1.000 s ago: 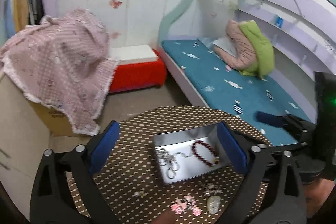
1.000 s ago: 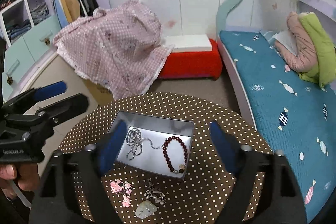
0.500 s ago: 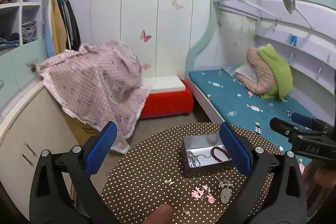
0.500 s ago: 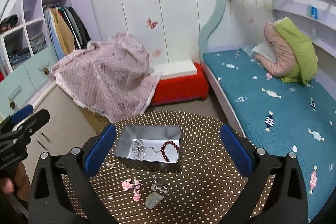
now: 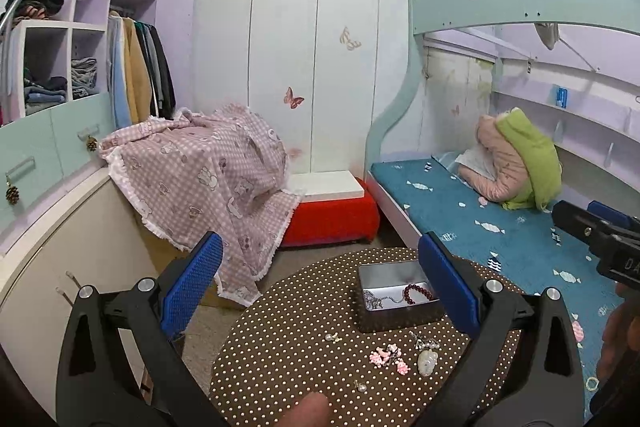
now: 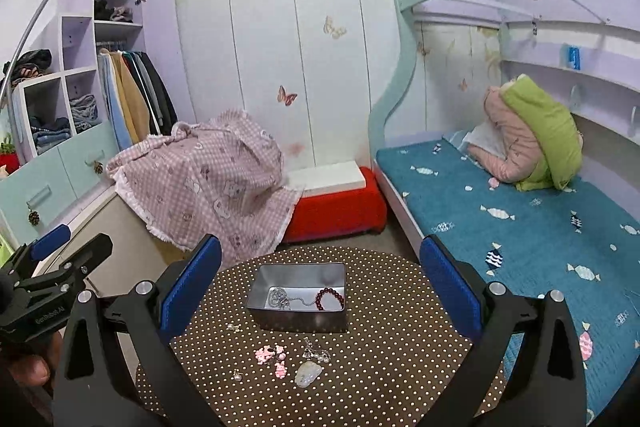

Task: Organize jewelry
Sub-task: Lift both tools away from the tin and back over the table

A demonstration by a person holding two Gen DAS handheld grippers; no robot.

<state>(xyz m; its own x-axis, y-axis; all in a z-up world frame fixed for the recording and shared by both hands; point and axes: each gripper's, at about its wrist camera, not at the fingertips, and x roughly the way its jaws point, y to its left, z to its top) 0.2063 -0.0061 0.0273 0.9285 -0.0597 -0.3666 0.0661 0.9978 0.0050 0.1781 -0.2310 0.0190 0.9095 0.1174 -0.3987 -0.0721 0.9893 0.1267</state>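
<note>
Tin (image 6: pixel 298 315) with jewelry sits ahead, between the right tool's (image 6: pixel 320 291) spread jaws

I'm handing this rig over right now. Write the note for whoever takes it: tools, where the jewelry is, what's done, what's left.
Left tool: open, empty, held above the table.
Right tool: open, empty, also raised above the table.
Tin box sits on the round dotted table. Inside it: silver chain and red bead bracelet.
On the table in front of the box: pink charms, pale stone pendant, silver pearl cluster, and two small pearl pieces.
Done: chain and bracelet boxed.
Left: move the five loose pieces into the box.
</note>
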